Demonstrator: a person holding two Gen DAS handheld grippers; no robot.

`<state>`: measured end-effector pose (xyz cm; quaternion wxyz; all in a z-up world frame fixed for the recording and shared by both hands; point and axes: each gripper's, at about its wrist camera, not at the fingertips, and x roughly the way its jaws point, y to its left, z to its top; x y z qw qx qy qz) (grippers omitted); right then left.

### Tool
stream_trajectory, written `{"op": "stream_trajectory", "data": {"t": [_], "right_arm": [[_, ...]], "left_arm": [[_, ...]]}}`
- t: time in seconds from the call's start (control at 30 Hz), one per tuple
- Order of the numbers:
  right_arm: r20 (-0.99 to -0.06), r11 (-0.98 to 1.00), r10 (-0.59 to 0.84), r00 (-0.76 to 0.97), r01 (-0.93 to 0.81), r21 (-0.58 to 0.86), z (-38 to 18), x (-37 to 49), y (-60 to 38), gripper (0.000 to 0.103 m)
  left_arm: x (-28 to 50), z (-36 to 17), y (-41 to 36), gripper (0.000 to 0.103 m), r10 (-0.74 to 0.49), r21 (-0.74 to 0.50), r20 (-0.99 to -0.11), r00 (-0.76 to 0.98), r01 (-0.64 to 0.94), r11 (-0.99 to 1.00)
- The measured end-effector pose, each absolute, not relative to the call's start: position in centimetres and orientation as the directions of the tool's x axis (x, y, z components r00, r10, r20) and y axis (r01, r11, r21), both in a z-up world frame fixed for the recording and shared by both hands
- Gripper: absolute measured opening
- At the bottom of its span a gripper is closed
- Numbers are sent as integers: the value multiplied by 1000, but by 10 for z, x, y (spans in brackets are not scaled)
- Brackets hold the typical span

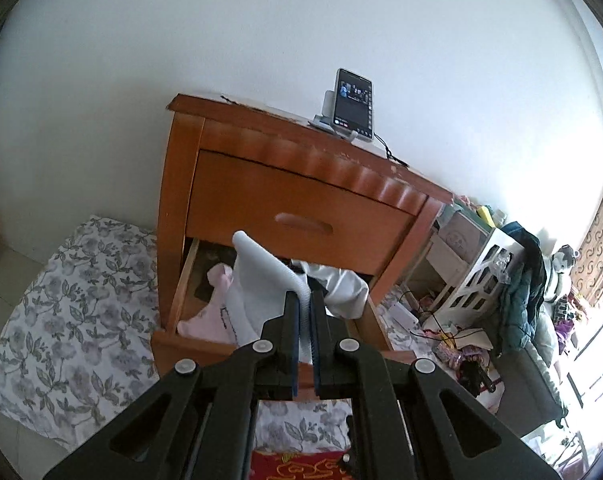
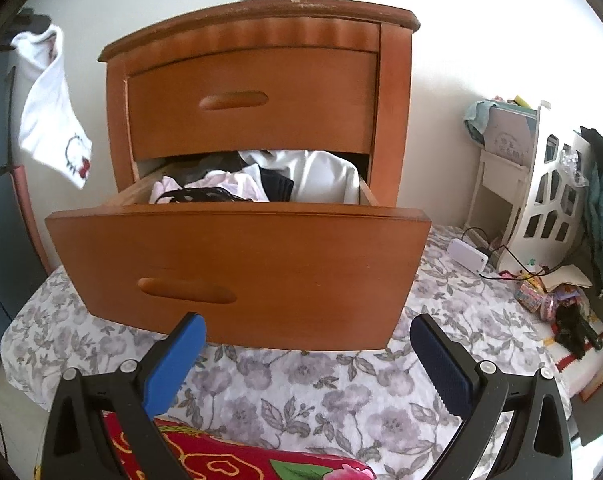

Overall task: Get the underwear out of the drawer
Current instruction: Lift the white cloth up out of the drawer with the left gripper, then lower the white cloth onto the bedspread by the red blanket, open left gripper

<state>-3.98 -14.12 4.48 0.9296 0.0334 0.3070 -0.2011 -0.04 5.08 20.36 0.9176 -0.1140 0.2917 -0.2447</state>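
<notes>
Left hand-held gripper (image 1: pixel 304 300) pinches soft white underwear (image 1: pixel 261 280) above wooden drawer (image 2: pixel 237 272).

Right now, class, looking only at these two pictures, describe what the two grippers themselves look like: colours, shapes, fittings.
Both are black frames with triangular cut-outs and round silver bolts at the joints. The left gripper has two flat black fingers lined with dark blue pads. The right gripper has long, ribbed blue pads on black fingers; one looks bright blue, the other darker. No cables, markings, hands or sleeves show.
</notes>
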Motion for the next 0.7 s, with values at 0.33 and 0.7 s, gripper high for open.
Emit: {"op": "stream_trajectory", "data": {"t": [0.33, 0.7], "right_arm": [[-540, 910, -368, 757, 413, -40, 51, -48, -142, 103], [-548, 913, -350, 759, 407, -20, 49, -48, -145, 103]], "left_arm": [[-18, 153, 42, 5, -534, -381, -547, 645, 376, 845], [-6, 71, 25, 5, -512, -406, -681, 523, 313, 859]]}}
